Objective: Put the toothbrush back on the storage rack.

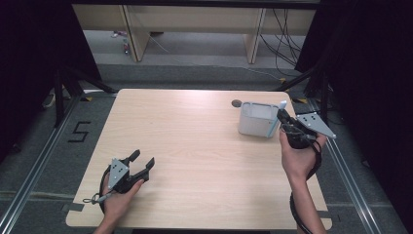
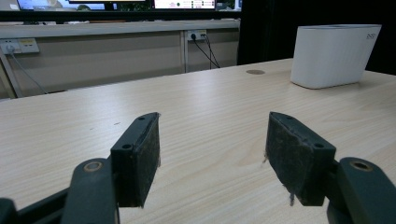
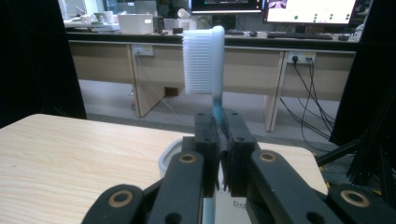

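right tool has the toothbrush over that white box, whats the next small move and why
Probably lower the right tool a little, since the toothbrush is clamped upright, bristles up, at the white container's near-right edge. The left tool rests open, well apart.

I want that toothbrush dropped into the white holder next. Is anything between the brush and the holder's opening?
Nothing visible is. The right gripper clamps the toothbrush upright, bristle head up, at the near edge of the white holder. The holder's open top looks uncovered, though its inside is not fully visible.
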Demonstrator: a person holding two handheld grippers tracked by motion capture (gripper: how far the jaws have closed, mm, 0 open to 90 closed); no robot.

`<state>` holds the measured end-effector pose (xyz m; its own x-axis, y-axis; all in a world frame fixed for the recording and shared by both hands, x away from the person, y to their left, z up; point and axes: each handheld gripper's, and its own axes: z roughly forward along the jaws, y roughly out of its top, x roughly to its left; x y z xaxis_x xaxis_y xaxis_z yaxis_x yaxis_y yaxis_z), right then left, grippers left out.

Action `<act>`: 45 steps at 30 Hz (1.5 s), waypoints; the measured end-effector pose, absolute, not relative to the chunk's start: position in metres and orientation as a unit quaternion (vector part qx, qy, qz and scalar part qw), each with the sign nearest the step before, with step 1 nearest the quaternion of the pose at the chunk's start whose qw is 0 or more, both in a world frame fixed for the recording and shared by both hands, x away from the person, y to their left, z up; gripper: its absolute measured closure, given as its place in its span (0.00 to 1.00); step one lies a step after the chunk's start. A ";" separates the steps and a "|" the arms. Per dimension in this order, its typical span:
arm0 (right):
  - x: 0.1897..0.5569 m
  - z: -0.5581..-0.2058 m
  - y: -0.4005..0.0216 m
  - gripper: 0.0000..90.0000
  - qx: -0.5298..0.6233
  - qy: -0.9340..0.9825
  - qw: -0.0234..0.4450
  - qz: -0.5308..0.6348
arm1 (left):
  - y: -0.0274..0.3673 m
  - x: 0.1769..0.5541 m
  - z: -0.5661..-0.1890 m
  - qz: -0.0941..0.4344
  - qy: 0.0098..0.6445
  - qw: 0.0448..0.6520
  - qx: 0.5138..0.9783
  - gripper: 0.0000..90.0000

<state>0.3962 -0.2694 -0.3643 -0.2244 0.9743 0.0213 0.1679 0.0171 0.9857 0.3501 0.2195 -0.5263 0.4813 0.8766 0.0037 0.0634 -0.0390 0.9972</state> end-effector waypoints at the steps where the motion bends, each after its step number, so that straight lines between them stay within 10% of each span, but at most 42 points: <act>1: 0.397 -0.364 -0.270 0.96 0.479 0.593 0.396 0.511 | 0.219 0.350 -0.526 0.348 0.372 0.584 0.632 0.39; 45: 0.433 -0.336 -0.288 0.96 0.488 0.565 0.434 0.504 | 0.219 0.350 -0.525 0.348 0.377 0.573 0.639 0.39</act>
<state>0.4335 -0.2878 -0.3357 -0.1474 0.9891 0.0009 0.1141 0.0161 0.9933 0.3496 0.2189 -0.5252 0.4730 0.8810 0.0129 0.0832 -0.0592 0.9948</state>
